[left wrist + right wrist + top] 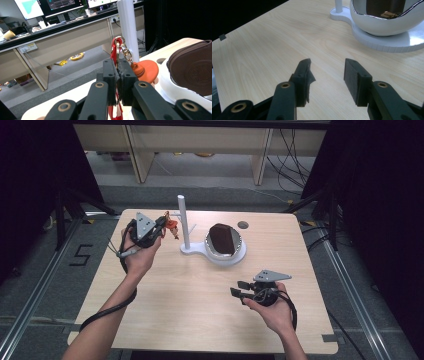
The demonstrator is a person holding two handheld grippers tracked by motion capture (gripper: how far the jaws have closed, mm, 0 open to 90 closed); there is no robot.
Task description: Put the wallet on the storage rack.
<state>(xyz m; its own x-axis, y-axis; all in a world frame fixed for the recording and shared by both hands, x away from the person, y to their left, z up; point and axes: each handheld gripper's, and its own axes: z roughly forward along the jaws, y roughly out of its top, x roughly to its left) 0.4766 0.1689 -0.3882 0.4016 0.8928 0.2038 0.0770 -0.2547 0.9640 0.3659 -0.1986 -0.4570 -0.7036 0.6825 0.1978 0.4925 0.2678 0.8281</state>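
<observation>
Even, soft light from overhead falls on the pale wooden table, bright against very dark surroundings at both sides of the high view. Shadows under the hands are faint and short. The white bowl carries a glossy sheen along its rim. The high view is slightly soft and grainy. In the left gripper view the far desks blur, and monitors glare white.

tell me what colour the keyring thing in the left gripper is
Orange-red, with a silver metal clasp. The keyring shows best in the left gripper view, pinched in the left gripper.
</observation>
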